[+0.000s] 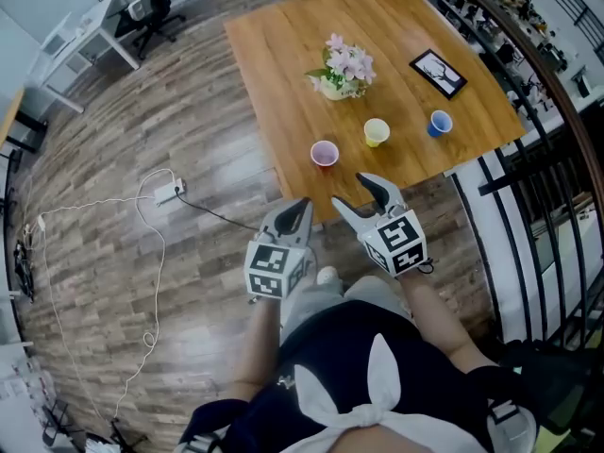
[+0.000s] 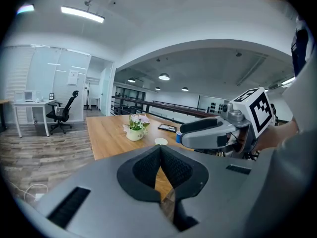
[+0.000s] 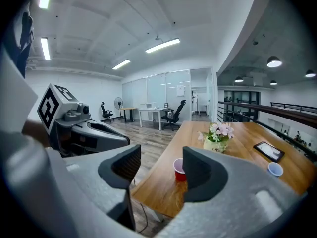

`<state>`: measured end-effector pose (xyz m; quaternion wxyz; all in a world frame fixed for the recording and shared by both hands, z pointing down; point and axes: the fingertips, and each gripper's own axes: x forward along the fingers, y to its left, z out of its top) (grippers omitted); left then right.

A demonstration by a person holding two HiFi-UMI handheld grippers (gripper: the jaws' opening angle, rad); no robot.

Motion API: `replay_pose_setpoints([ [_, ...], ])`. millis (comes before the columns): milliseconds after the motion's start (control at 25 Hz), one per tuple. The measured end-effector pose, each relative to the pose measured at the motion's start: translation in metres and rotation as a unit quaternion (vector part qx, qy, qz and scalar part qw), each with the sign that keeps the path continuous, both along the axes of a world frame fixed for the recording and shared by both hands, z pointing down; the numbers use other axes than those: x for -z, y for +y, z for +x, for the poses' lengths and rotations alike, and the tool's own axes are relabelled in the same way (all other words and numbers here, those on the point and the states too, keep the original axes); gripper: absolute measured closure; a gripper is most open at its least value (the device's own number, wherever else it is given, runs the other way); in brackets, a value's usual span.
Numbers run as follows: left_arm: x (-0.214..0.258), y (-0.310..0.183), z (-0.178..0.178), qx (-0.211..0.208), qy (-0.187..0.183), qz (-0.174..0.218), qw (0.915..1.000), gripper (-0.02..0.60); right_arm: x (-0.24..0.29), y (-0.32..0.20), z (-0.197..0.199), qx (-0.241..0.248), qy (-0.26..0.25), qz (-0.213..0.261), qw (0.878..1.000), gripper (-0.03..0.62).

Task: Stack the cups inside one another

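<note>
Cups unstacked: red cup, yellow cup, blue cup apart. Approach step. Your right gripper gapes empty, left gripper pinched together, empty. Next: straddle red cup.

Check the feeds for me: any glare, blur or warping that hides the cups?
Head view: even light, no glare, pink cup, yellow cup and blue cup sharp; fisheye bows the table edges. Left gripper view: dark corners, bright ceiling strip, right gripper overlaps the blue cup. Right gripper view: dark corners, its own jaw half-covers the pink cup.
</note>
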<state>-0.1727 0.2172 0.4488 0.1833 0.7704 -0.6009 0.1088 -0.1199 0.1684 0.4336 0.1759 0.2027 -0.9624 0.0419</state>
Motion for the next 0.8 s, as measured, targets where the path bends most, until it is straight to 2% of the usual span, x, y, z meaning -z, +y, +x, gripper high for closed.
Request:
replay_pose_setpoints([
  [320, -0.013, -0.014, -0.014, -0.021, 0.005, -0.001, 0.9998, 0.564, -0.016, -0.013, -0.017, -0.012, 0.026, 0.000, 1.000, 0.322],
  [800, -0.034, -0.047, -0.037, 0.000, 0.016, -0.027, 0.9995, 0.563, -0.049, -0.052, -0.039, 0.015, 0.084, -0.013, 0.996, 0.322],
])
